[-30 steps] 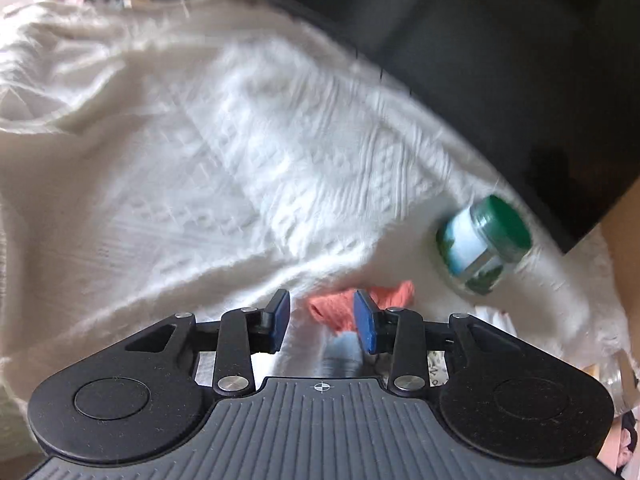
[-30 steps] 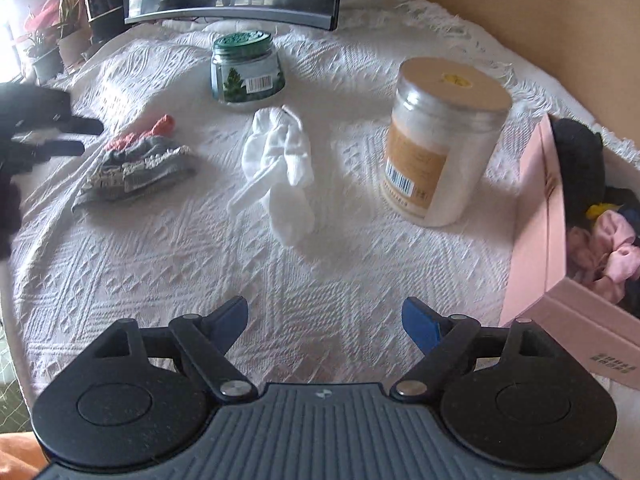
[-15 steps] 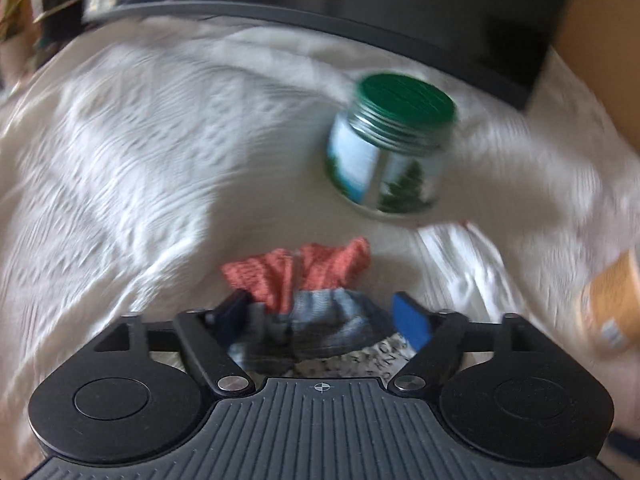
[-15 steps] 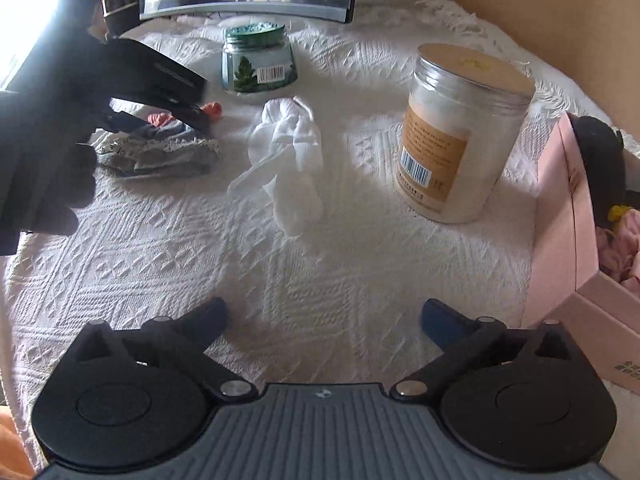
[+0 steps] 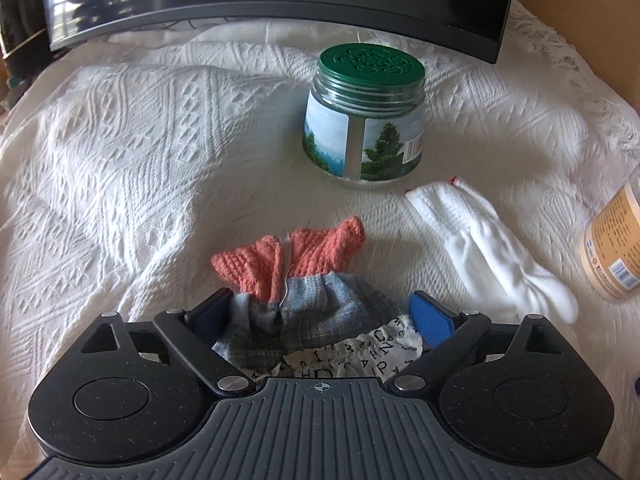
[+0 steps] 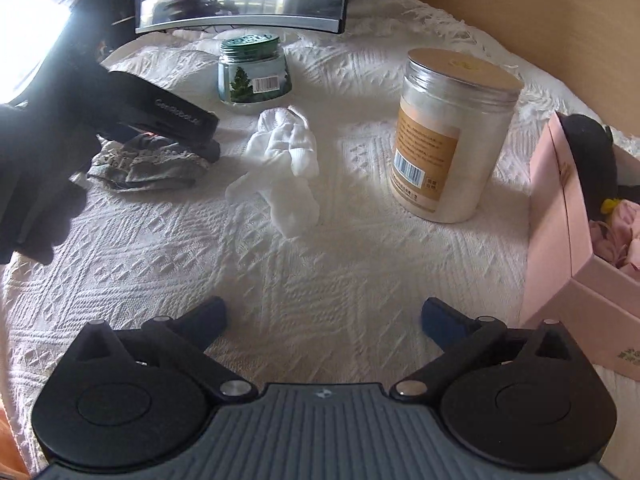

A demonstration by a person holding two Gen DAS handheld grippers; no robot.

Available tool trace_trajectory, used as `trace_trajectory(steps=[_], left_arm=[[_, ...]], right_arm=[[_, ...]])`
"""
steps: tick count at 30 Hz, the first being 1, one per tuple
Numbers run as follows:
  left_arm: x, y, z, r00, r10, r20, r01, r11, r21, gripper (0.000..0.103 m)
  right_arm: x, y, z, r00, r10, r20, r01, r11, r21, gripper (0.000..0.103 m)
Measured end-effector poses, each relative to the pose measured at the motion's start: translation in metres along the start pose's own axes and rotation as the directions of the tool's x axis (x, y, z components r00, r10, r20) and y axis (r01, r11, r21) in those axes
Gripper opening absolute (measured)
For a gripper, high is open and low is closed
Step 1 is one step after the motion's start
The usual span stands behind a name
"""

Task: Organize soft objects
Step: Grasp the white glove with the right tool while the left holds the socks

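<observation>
left gripper (image 5: 320, 314): black linkage arms, blue pads, silver screws | ribbed grey body, crosshair mark | right gripper (image 6: 324, 318): same build

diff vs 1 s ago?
The left gripper swung in over the sock bundle; its jaws are opening, now straddling it without gripping. The right gripper spread wider, empty. White socks, both jars, and pink box stayed put.

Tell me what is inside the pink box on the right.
The pink box holds pale pink fabric pieces, a black soft item at the back, and a bit of yellow. Its near wall and the frame edge hide the rest of the contents.
</observation>
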State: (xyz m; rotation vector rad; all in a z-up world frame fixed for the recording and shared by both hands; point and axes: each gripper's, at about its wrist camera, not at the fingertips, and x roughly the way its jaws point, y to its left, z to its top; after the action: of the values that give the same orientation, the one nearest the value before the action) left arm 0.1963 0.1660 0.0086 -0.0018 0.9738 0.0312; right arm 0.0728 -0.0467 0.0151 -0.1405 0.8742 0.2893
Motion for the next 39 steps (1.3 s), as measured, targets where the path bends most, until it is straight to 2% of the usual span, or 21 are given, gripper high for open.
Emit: trace_trajectory(steps=[20,22,23,24,26,29,32,35,38,39], left_arm=[[-0.029,0.024,-0.043,0.998,-0.034,0.053,0.032,0.999,0.032,0.095],[-0.036,0.025,-0.05,0.997,-0.02,0.068,0.019,1.0,0.02,0.085],[-0.039,0.027,-0.052,0.997,-0.016,0.076,0.016,1.0,0.005,0.074],[-0.043,0.031,-0.054,0.996,-0.008,0.085,0.01,1.0,-0.016,0.054],[-0.048,0.041,-0.054,0.996,-0.021,0.086,0.026,0.997,-0.067,0.032],[-0.055,0.059,-0.057,0.993,-0.082,0.08,0.092,0.985,-0.142,0.026],[-0.06,0.061,-0.061,0.993,-0.089,0.081,0.099,0.986,-0.135,0.026],[-0.063,0.06,-0.064,0.993,-0.092,0.078,0.101,0.988,-0.12,0.026],[-0.065,0.06,-0.067,0.992,-0.102,0.072,0.11,0.987,-0.119,0.026],[-0.065,0.061,-0.067,0.992,-0.104,0.07,0.112,0.987,-0.119,0.026]], right_arm=[[-0.002,0.003,0.004,0.998,-0.012,-0.067,0.012,1.0,-0.002,0.103],[-0.001,0.004,0.006,0.997,-0.02,-0.071,0.02,1.0,0.0,0.103],[-0.002,0.005,0.006,0.997,-0.026,-0.073,0.026,1.0,-0.005,0.103],[-0.002,0.006,0.008,0.997,-0.034,-0.072,0.033,0.999,-0.012,0.103],[-0.003,0.01,0.015,0.997,-0.057,-0.055,0.055,0.998,-0.038,0.103],[-0.008,0.018,0.032,0.999,-0.036,-0.006,0.035,0.996,-0.076,0.103],[-0.007,0.028,0.06,0.999,0.019,0.034,-0.016,0.995,-0.097,0.103],[0.007,0.034,0.092,0.999,0.04,0.036,-0.037,0.995,-0.087,0.103],[0.036,0.036,0.121,1.0,0.024,0.01,-0.024,0.998,-0.065,0.101],[0.046,0.037,0.127,1.0,0.017,-0.004,-0.017,0.998,-0.063,0.098]])
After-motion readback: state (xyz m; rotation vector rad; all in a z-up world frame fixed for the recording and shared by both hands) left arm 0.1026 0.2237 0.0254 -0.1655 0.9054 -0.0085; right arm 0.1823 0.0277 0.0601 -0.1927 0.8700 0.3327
